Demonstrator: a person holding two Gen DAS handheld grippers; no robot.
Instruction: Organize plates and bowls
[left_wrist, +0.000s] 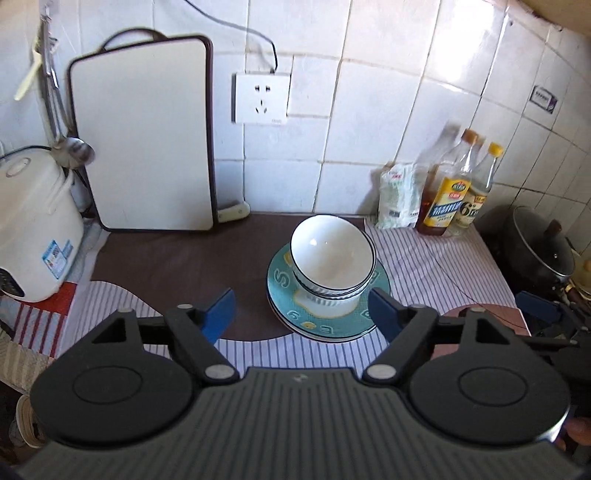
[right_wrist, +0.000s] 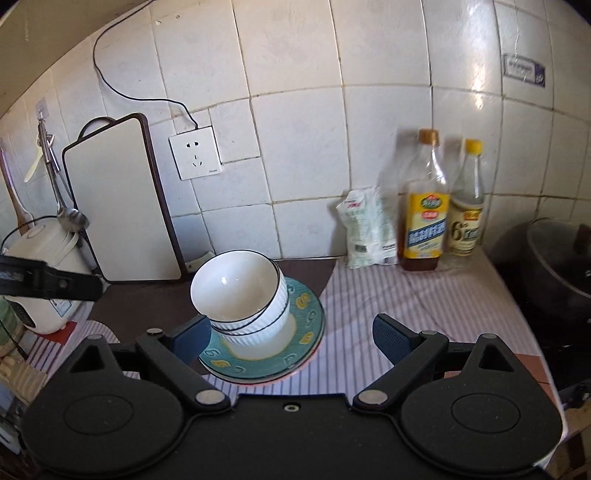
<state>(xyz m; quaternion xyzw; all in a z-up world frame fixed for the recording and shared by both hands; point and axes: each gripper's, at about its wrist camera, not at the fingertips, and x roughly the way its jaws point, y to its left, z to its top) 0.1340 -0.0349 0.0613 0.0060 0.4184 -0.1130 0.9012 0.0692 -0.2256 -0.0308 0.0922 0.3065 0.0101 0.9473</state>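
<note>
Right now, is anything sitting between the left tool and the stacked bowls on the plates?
Nothing visible does. The left tool is open and empty, and only bare cloth lies between it and the bowls nested on the plates. The bottles and cutting board stand off to the sides.

Both wrist views look forward and downward over their own fingers at the tabletop against the tiled wall; the left sits nearer and steeper; both share the stacked bowls, socket and bottles.

Bright daylight glares off the wall tiles; fisheye bends the edges, bottles slightly blurred.
</note>
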